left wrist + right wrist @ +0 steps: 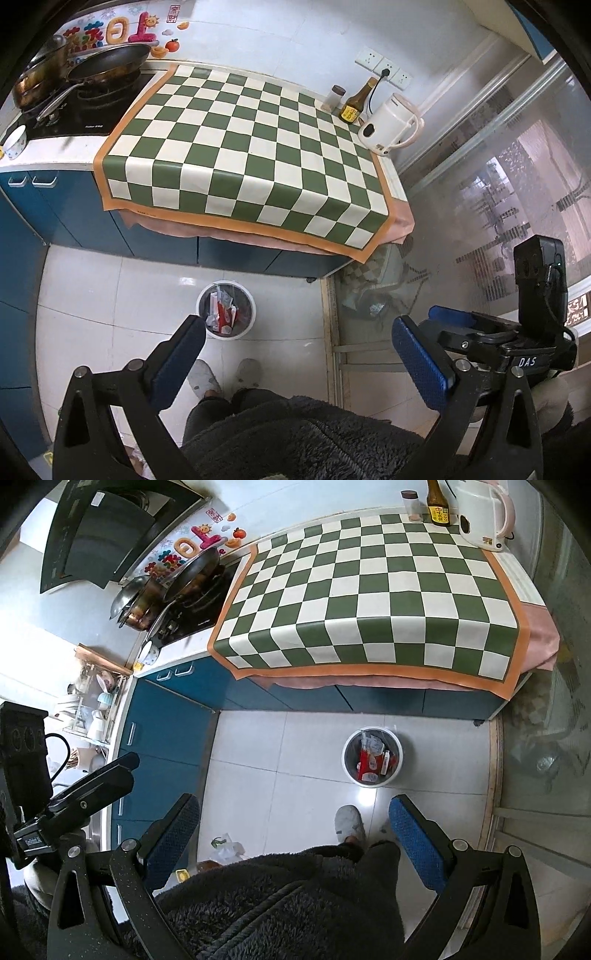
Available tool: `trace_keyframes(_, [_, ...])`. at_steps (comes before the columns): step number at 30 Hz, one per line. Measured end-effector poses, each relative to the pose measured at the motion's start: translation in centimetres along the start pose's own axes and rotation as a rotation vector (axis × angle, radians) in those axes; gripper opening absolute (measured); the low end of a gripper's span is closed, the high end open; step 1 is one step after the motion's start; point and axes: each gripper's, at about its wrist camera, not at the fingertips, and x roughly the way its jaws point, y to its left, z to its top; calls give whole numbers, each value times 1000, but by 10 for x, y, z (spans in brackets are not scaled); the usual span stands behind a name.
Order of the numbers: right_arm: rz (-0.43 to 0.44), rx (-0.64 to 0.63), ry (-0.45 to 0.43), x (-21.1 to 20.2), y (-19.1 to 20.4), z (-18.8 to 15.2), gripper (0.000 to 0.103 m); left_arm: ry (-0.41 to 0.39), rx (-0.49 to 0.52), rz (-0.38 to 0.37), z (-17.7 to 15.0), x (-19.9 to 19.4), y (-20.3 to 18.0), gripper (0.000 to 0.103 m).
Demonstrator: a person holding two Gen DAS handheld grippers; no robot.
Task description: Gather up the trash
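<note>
A white trash bin [226,311] [371,757] stands on the tiled floor in front of the blue cabinets, holding red and white wrappers. The green-and-white checkered cloth [251,147] [373,590] on the counter carries no loose trash. My left gripper [297,343] hangs open above the floor, with nothing between its blue pads. High over the floor, my right gripper [293,823] is open too and holds nothing. Its body also shows at the right edge of the left wrist view. A crumpled white bag [227,849] lies on the floor by the left cabinets.
A white kettle [389,123] [484,517], a sauce bottle [356,101] and a spice jar [334,98] stand at the counter's far right. Pans [107,62] sit on the stove. A person in a dark fleece [280,904] and grey slippers stands below. A glass door [498,206] is at right.
</note>
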Motion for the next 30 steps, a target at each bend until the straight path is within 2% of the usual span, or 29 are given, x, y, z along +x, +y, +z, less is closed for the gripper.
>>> trace_keyframes(30, [-21, -7, 17, -7, -8, -14, 103, 38, 24, 14, -13, 6, -5, 103])
